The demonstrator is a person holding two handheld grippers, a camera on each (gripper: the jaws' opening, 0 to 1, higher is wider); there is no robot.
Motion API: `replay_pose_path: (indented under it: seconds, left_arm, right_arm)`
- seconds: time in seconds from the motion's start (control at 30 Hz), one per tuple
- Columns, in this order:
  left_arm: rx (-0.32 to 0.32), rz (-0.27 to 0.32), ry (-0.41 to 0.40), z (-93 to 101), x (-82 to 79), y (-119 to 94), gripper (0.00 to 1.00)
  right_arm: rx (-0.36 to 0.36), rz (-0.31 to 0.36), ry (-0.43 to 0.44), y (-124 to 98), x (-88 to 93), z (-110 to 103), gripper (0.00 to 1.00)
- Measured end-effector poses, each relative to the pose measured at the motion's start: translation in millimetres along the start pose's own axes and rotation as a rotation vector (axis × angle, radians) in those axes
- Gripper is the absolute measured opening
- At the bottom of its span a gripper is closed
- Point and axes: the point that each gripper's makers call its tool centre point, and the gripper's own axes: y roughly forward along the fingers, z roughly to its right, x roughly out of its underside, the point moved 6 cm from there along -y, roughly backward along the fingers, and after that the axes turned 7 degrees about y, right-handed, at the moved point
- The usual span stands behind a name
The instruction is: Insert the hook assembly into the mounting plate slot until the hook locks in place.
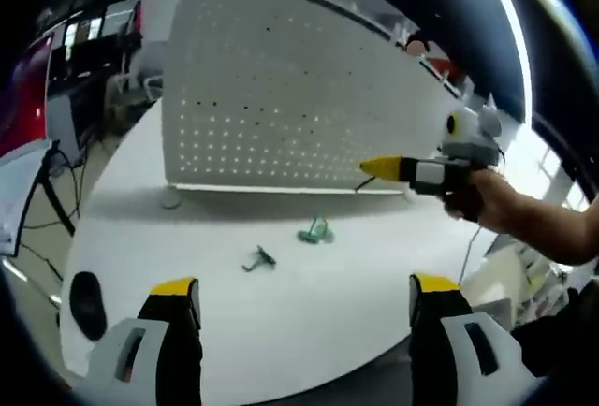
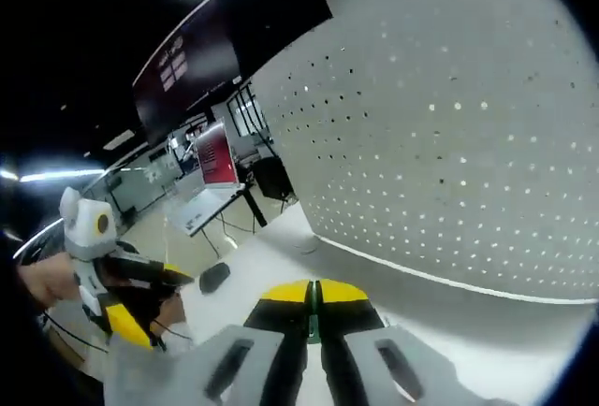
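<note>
The white perforated mounting plate (image 1: 281, 97) stands upright on the white round table (image 1: 309, 331). In front of it lie a small green hook piece (image 1: 316, 231) and a darker one (image 1: 258, 259). My left gripper (image 1: 304, 286) is open above the table's near edge, both pieces ahead of it. My right gripper (image 1: 370, 170), held by a hand, points at the plate's lower right corner. In the right gripper view my right gripper (image 2: 314, 296) is shut, a green sliver of a hook between its jaws, and the plate (image 2: 468, 144) is close ahead. The left gripper (image 2: 126, 317) shows at the left.
A black mouse (image 1: 86, 303) lies near the table's left edge, seen also as the mouse (image 2: 213, 277). Desks, monitors and cables stand beyond the table at the left. A person's forearm (image 1: 543, 224) reaches in from the right.
</note>
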Motion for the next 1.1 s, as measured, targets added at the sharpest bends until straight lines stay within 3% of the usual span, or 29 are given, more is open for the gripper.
replay_pose_path:
  seconds: [0.13,0.27,0.53,0.63,0.67,0.8,1.1]
  left_arm:
    - [0.030,0.020,-0.040,6.8,-6.7,5.8,0.83]
    - [0.046,0.002,0.004,16.4,-9.7,11.4,0.62]
    - [0.103,0.020,-0.053,29.2,-17.0,21.8,0.54]
    - [0.191,0.069,-0.159,40.9,-25.3,23.2,0.57]
    - [0.188,0.067,-0.163,40.2,-25.7,23.7,0.57]
    - [0.181,0.059,-0.118,41.3,-27.1,25.7,0.49]
    - [0.257,0.068,-0.160,56.9,-30.2,29.7,0.25]
  right_arm:
    - [-0.018,0.069,0.049,-9.2,0.8,-20.5,0.00]
    - [-0.023,0.116,0.078,-15.2,4.2,-35.4,0.00]
    - [-0.029,0.170,0.123,-22.6,12.7,-51.9,0.00]
    - [-0.050,0.218,0.167,-27.1,12.7,-57.4,0.00]
    - [-0.046,0.220,0.168,-28.4,13.5,-57.9,0.00]
    - [-0.040,0.262,0.170,-33.6,12.6,-63.1,0.00]
    - [-0.066,0.340,0.131,-43.4,9.3,-76.7,0.00]
